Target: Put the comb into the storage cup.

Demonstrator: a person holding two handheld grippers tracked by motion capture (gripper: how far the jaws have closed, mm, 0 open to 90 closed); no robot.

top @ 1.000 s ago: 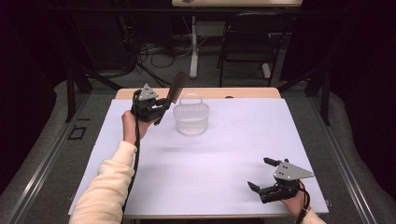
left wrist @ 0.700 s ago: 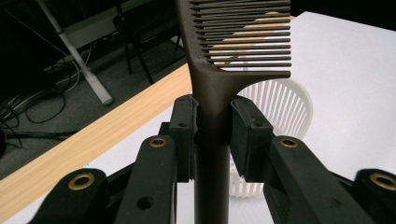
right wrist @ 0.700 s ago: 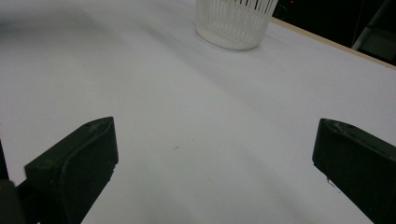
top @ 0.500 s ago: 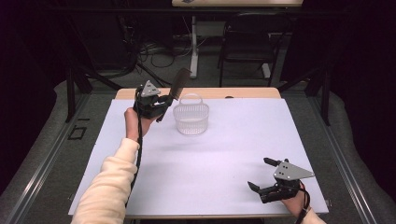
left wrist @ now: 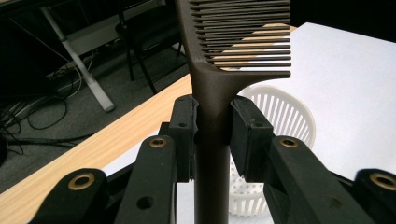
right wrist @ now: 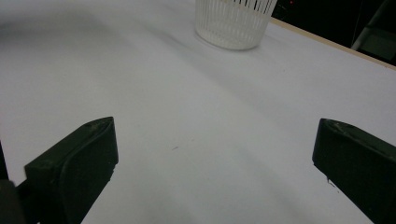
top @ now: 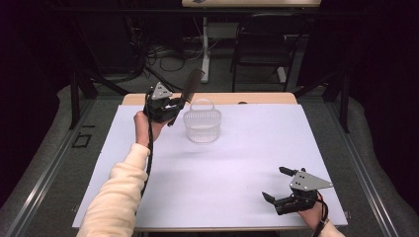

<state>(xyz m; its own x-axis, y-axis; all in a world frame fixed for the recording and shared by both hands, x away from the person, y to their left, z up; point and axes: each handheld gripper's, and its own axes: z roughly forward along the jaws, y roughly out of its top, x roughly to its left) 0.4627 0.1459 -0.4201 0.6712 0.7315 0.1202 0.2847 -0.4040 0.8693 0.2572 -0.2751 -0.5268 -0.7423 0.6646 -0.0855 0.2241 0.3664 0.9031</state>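
Left gripper (left wrist: 212, 126), fingers clamped on a dark comb's (left wrist: 219, 70) handle beside the white slotted basket (top: 202, 126); right gripper (right wrist: 219, 154), fingers wide apart, empty, above the desk (top: 247, 163).

We saw a wooden table (top: 148, 98) covered almost wholly by a white sheet (top: 237, 168). On that sheet stood a white slatted basket (top: 202, 126), upright near the far edge, left of the middle.
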